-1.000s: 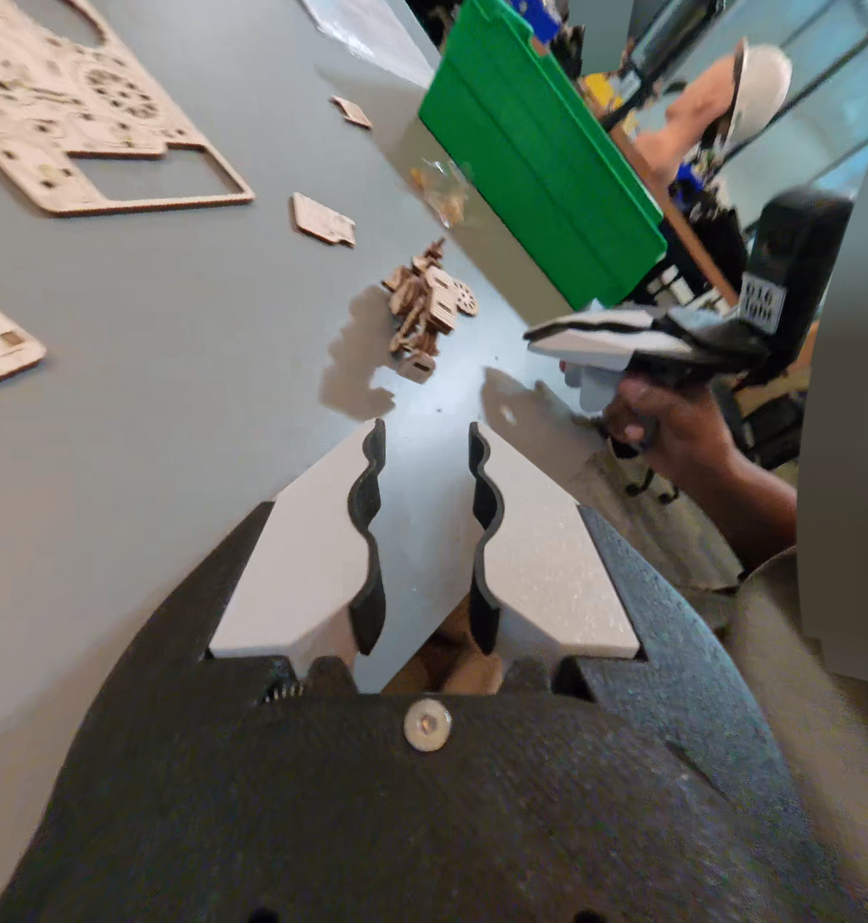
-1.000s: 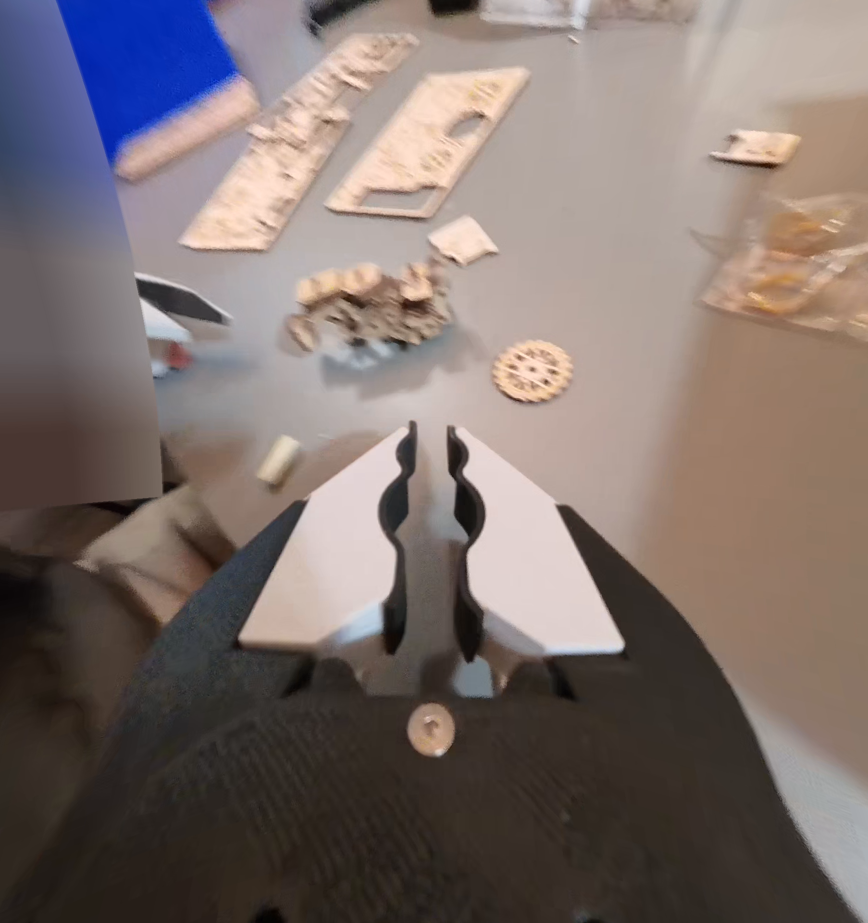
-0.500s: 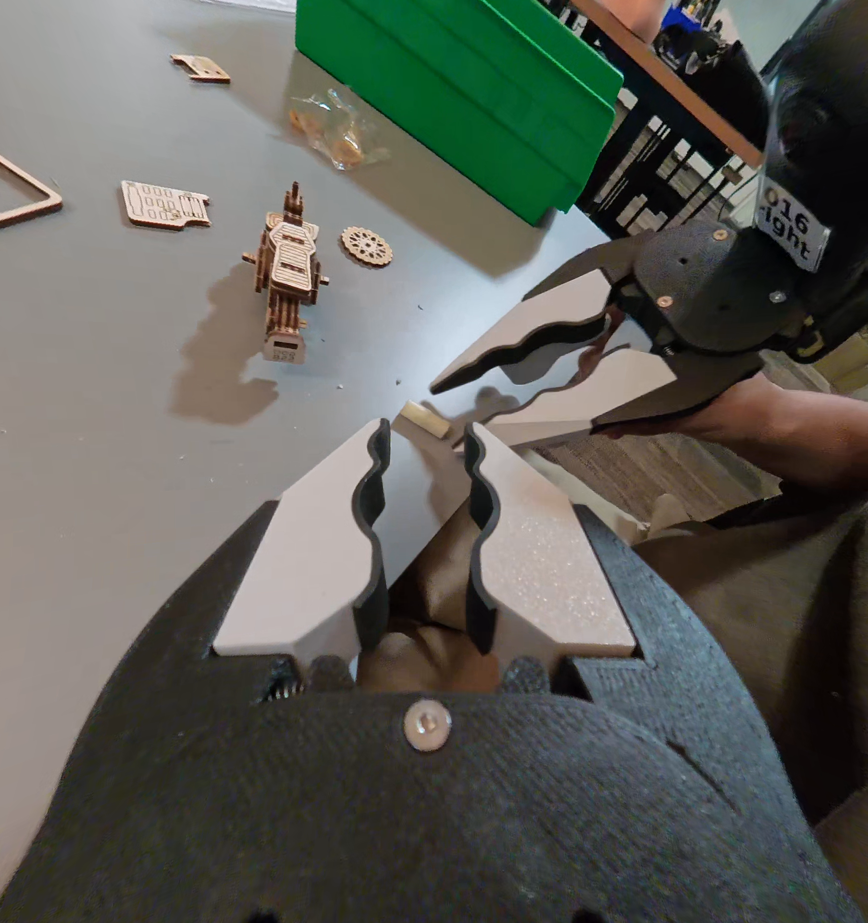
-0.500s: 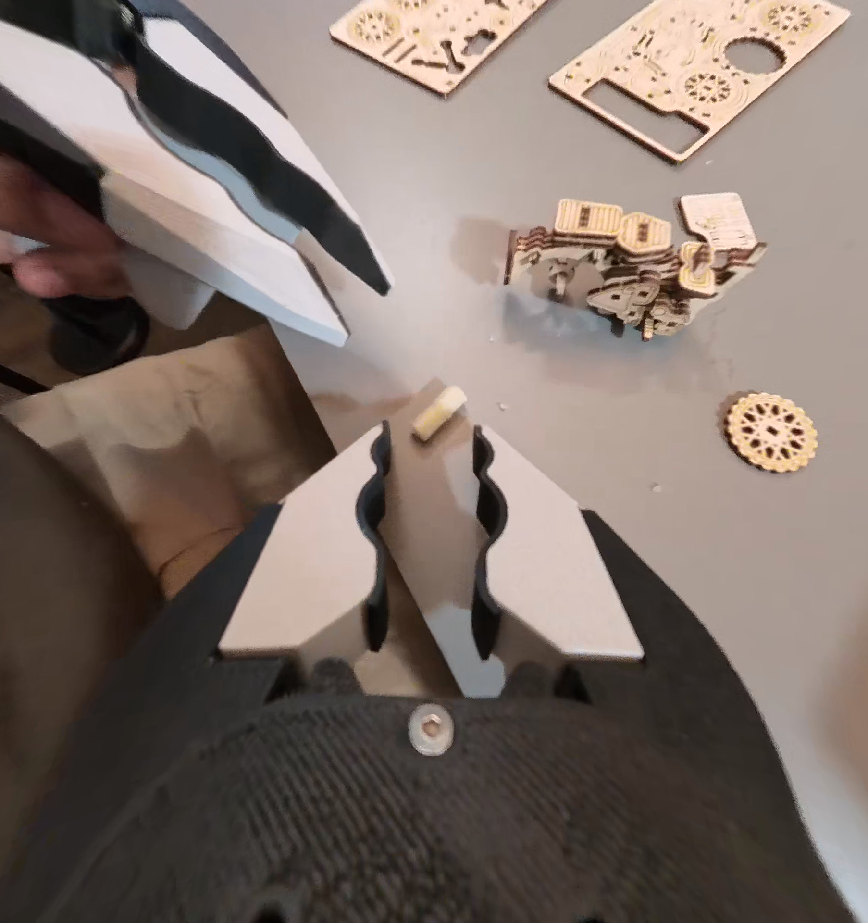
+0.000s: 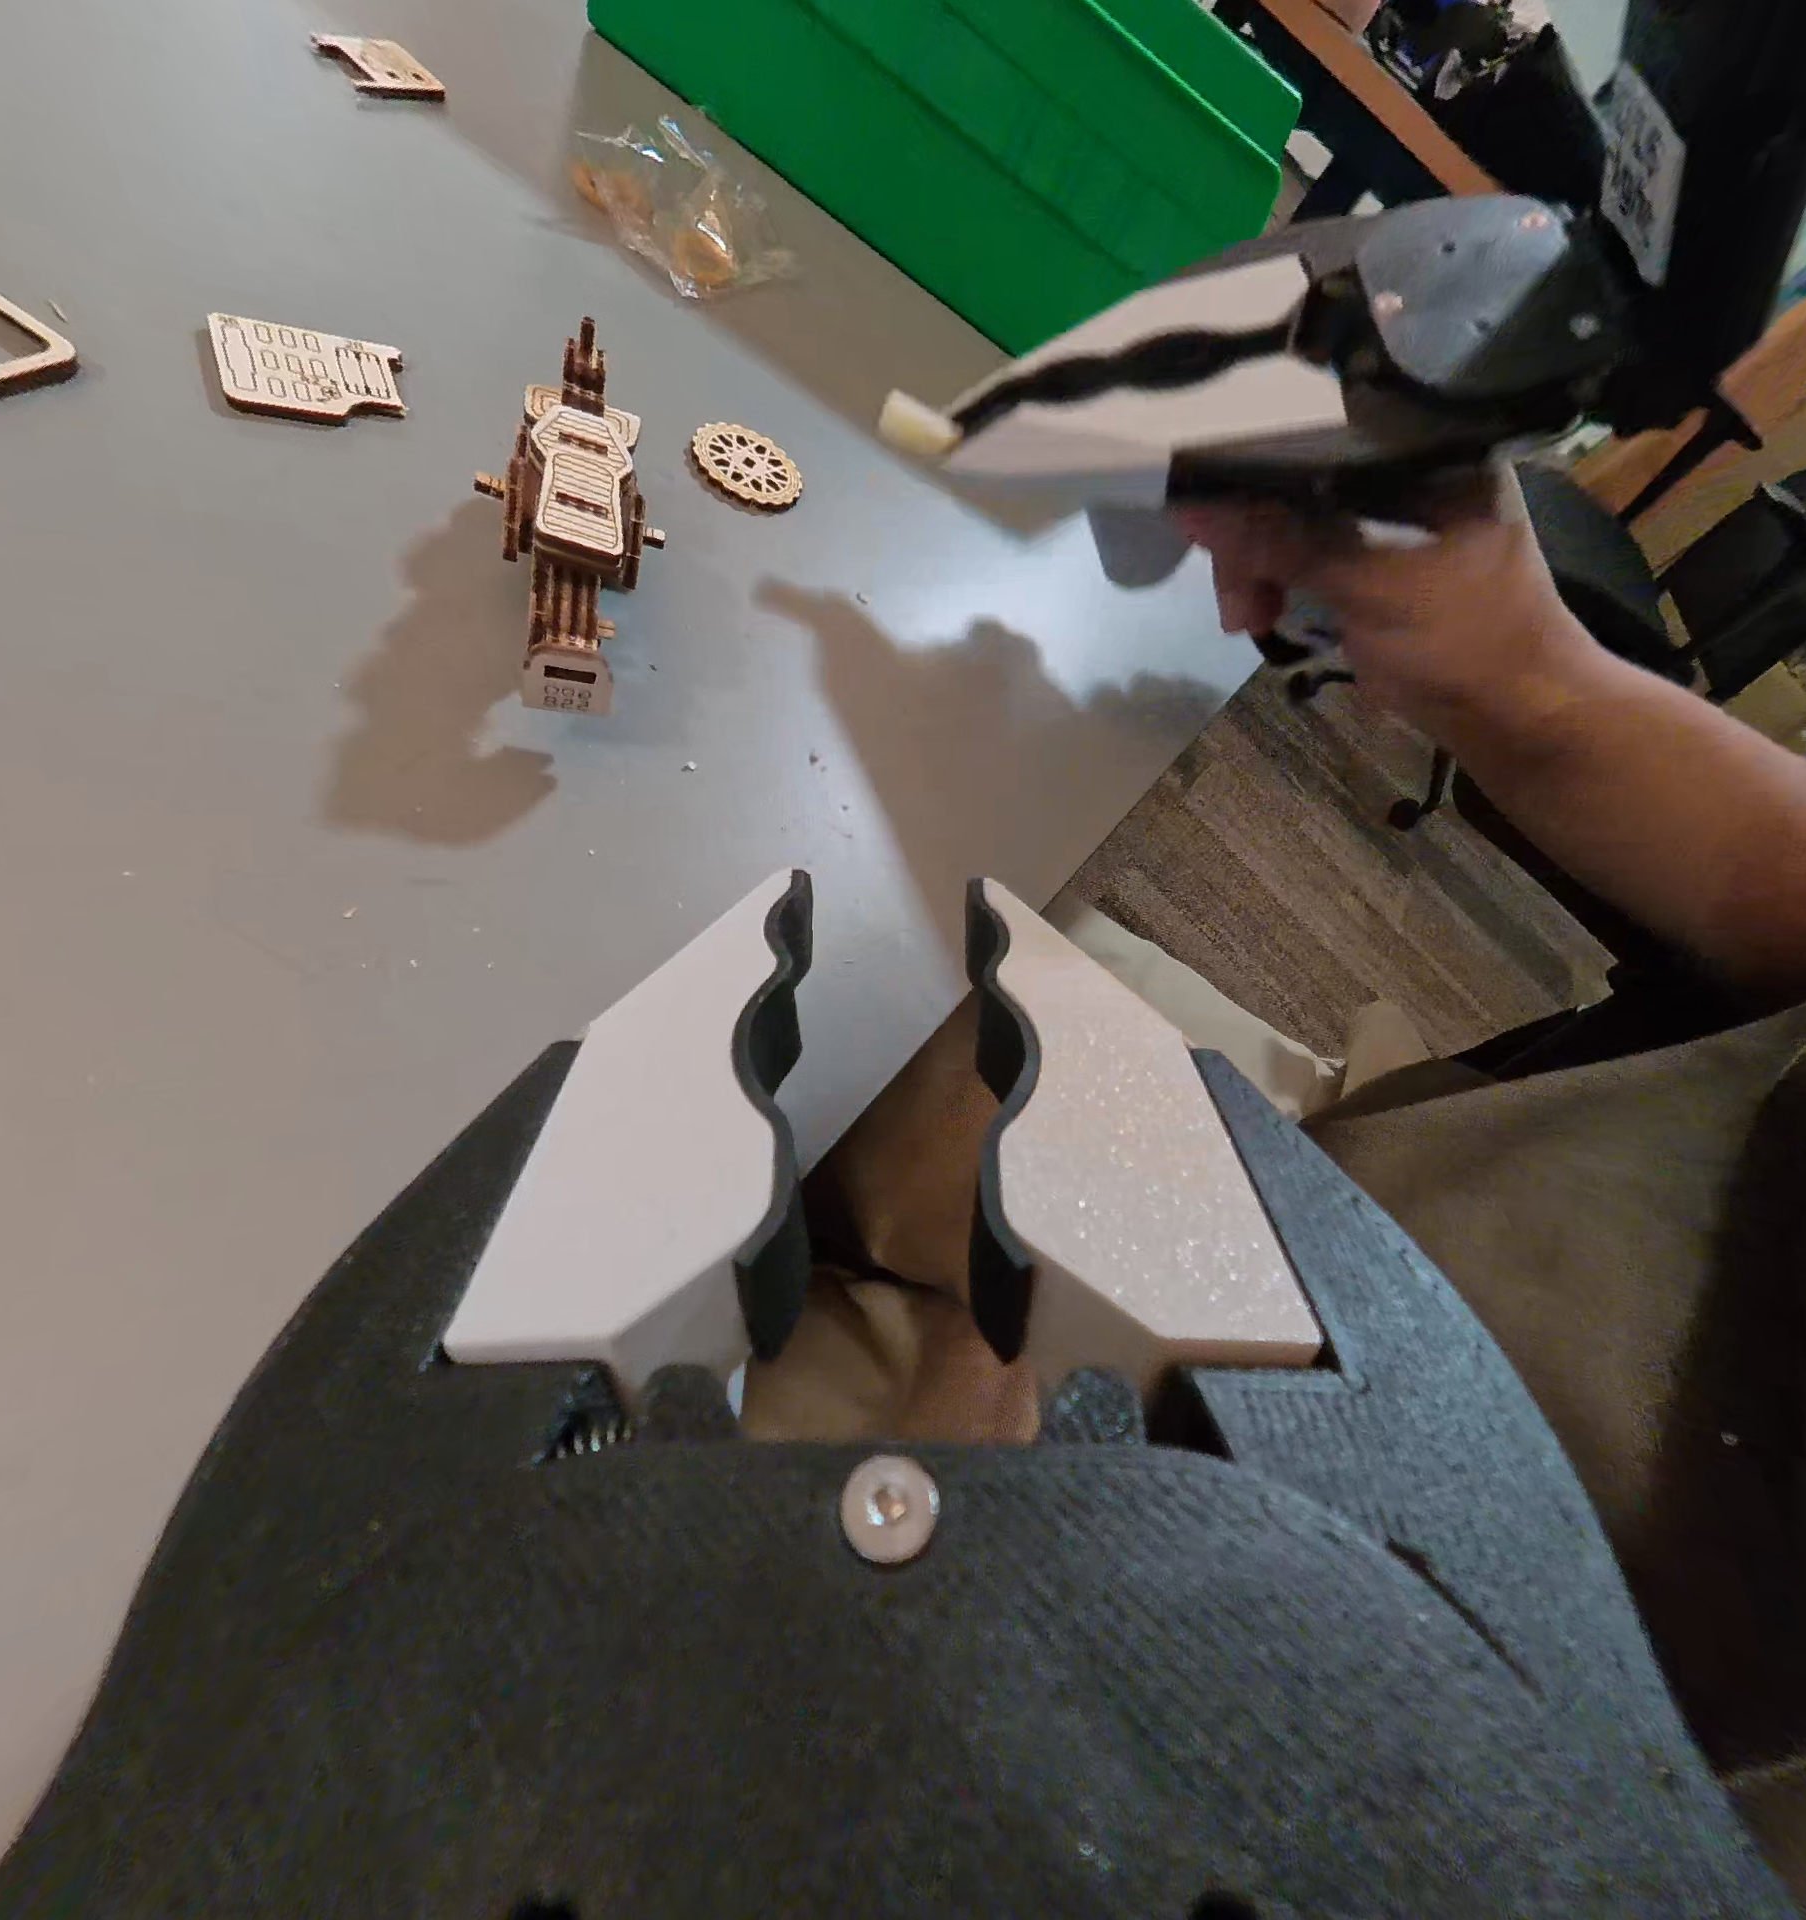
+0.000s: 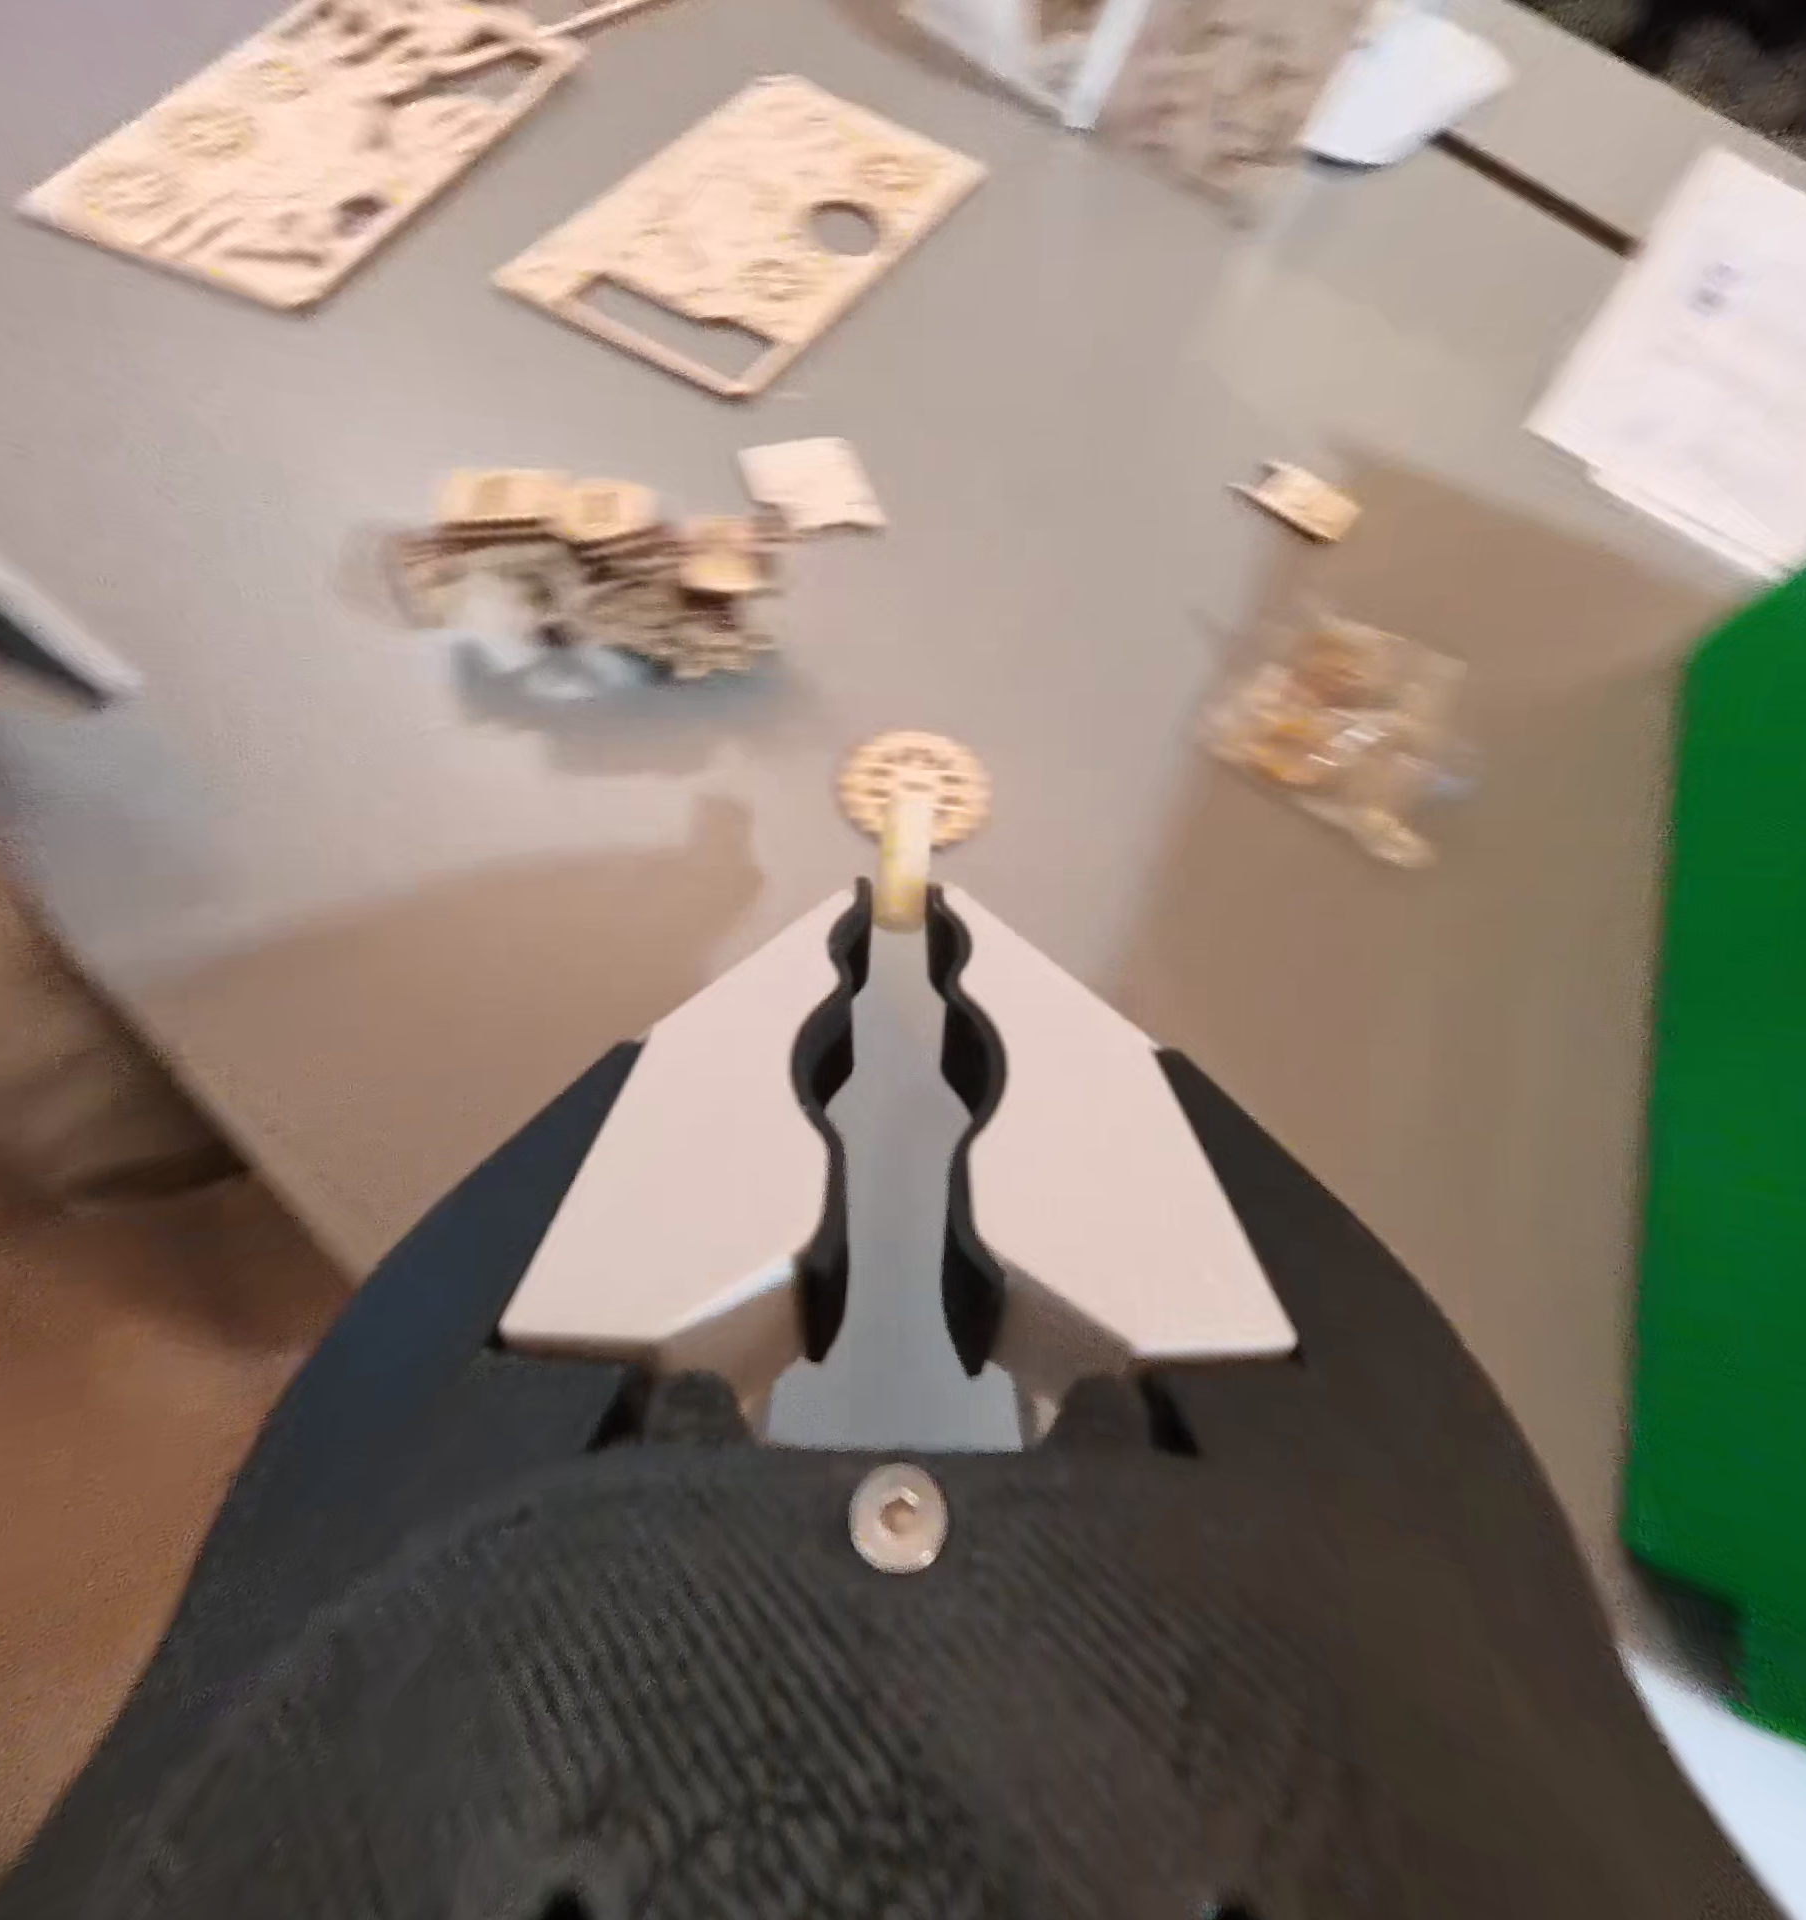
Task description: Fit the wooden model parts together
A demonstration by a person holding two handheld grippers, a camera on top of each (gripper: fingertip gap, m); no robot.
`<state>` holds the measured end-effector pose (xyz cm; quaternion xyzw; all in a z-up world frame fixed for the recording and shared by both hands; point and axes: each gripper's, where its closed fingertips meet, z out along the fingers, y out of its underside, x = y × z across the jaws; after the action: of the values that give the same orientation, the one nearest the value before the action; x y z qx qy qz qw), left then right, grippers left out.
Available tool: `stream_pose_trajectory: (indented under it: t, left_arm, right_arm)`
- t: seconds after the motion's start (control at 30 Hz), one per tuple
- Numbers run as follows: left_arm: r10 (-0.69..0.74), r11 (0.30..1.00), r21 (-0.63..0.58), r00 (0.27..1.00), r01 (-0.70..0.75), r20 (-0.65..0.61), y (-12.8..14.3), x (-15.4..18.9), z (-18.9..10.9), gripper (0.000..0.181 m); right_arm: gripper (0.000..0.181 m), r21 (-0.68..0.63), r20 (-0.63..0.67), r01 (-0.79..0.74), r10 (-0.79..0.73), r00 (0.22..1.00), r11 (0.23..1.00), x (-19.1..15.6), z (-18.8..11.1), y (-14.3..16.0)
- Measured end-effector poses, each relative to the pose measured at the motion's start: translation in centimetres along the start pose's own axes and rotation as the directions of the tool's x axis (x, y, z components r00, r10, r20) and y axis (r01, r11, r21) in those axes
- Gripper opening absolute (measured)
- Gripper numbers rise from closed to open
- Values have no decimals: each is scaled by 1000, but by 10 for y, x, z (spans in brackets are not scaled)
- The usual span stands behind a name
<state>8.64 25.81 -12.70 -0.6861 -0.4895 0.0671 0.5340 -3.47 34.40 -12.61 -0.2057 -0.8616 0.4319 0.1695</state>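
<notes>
A part-built wooden model [image 5: 572, 520] lies on the grey table [image 5: 203, 935], with a loose wooden gear wheel [image 5: 746, 480] just right of it. My right gripper [image 6: 899, 894] is shut on a small pale peg [image 6: 901, 868] at its fingertips and holds it above the table, in line with the gear wheel [image 6: 914, 777]. The left wrist view shows that gripper [image 5: 956, 421] with the peg [image 5: 914, 424] to the right of the gear. My left gripper [image 5: 883, 904] is open and empty over the table's near edge. The model [image 6: 587, 582] is blurred in the right wrist view.
A green bin [image 5: 982, 135] stands at the back right. A clear bag of small parts [image 5: 681, 213] lies near it. Flat wooden part sheets [image 6: 743, 229] and small cut pieces [image 5: 301, 369] lie farther off. White papers [image 6: 1730, 353] sit at the far right. The grippers' ends are close to 15 centimeters from one another.
My right gripper closed on the pale peg that lay near the table's edge and lifted it toward the gear wheel. My left gripper stayed open and shifted only slightly.
</notes>
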Motion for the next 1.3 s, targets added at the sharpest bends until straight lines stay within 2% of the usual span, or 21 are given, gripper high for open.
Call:
stream_pose_trajectory:
  t: [0.07,0.13,0.27,0.4,0.43,0.5,0.53,0.63,0.73,0.8,0.9,0.97,1.03,1.07,1.17,1.2,1.27,1.3]
  left_arm:
    - [-6,1000,-1,1000,6,-8,0,1,1,29]
    - [-10,1000,-1,1000,10,-18,0,4,1,29]
    - [-17,1000,4,999,17,-36,0,8,0,29]
    - [-3,1000,12,1000,4,-27,-2,9,-3,29]
    - [0,1000,15,1000,1,-25,-2,9,-4,29]
    - [5,1000,15,1000,-5,-21,-2,9,-4,29]
    - [9,1000,15,1000,-9,-17,-2,8,-4,29]
    - [14,1000,16,1000,-14,-8,-2,7,-5,29]
    - [19,999,34,1000,-19,-13,-5,7,-7,29]
    - [21,998,54,1000,-20,-16,-9,7,-9,24]
    - [33,992,126,999,-30,-26,-21,8,-16,0]
    - [2,988,155,1000,-5,21,-27,-3,-20,0]
    - [-27,986,164,998,18,53,-29,-15,-22,0]
    - [-35,985,173,996,21,77,-30,-22,-24,0]
    - [-59,975,222,976,11,210,-40,-51,-32,0]
    - [-85,967,254,965,21,247,-46,-60,-34,0]
    - [-161,948,309,957,82,240,-65,-68,-32,0]
    - [-180,940,328,955,97,234,-76,-70,-30,0]
  right_arm:
    - [8,-6,-56,-122,121,991,993,37,1,8]
    - [8,-57,-133,-169,160,978,984,68,7,25]
    - [8,-90,-341,-124,86,936,988,121,9,32]
    - [11,-136,-421,-113,46,906,984,141,16,41]
    - [19,-155,-435,-108,30,900,982,143,14,42]
    - [40,-154,-434,-82,7,901,985,141,6,36]
    - [43,-129,-436,-72,9,900,989,140,-1,30]
    - [45,28,-408,-55,62,911,998,128,-26,7]
    - [49,216,-351,-61,136,926,975,116,-51,-19]
    - [49,271,-364,-14,116,924,963,114,-60,-31]
    - [57,182,-408,88,-7,913,979,108,-46,-22]
    - [65,117,-414,137,-77,907,984,99,-32,-14]
    - [67,110,-369,146,-96,924,983,86,-21,-12]
    - [66,123,-330,124,-77,941,985,79,-17,-12]
    - [37,183,-144,52,-25,989,982,51,-5,-11]
    - [26,178,-136,57,-33,990,982,51,-2,-12]
    - [13,186,-178,84,-50,983,979,59,5,-18]
    - [17,190,-195,95,-57,979,977,63,9,-22]
